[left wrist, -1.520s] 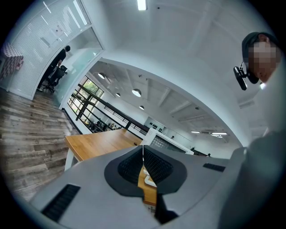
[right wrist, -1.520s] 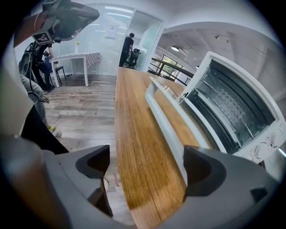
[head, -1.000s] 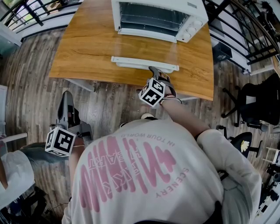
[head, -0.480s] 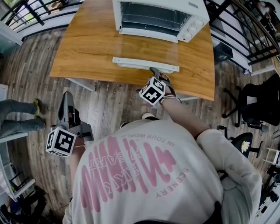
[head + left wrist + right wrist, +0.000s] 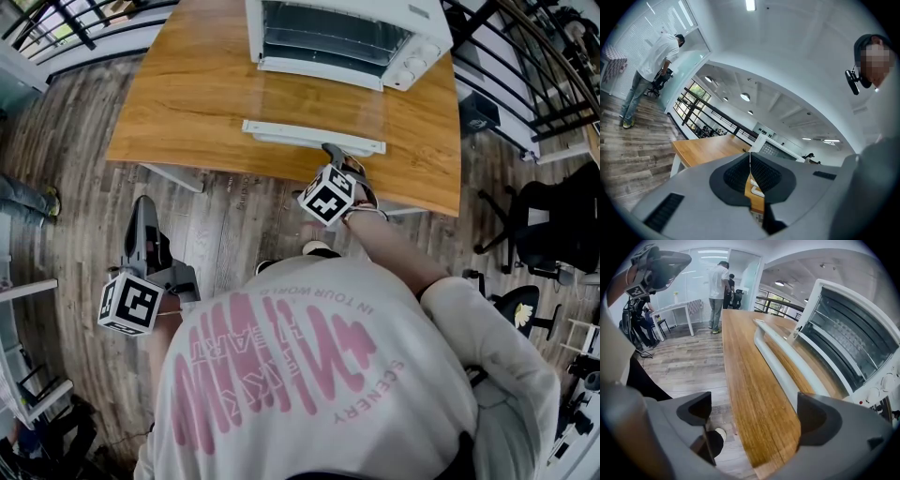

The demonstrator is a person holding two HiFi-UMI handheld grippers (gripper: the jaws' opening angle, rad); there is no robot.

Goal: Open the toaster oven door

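Two jaws stand wide apart and empty on the right claw (image 5: pixel 754 413), which is poised at the near edge of the orange-brown wooden worktop (image 5: pixel 187 103). The left claw (image 5: pixel 750 161) is pressed together, low over the floor. Just beyond the right claw, the white-framed glass door (image 5: pixel 314 137) lies fully down before the white metal toaster oven (image 5: pixel 342 37), so the opening looks done.

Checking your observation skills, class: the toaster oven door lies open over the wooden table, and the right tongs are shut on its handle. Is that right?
Not quite. The right tongs are open and grip nothing: the right gripper view shows their jaws wide apart, with the handle ahead of them. The toaster oven door does lie open over the wooden table.
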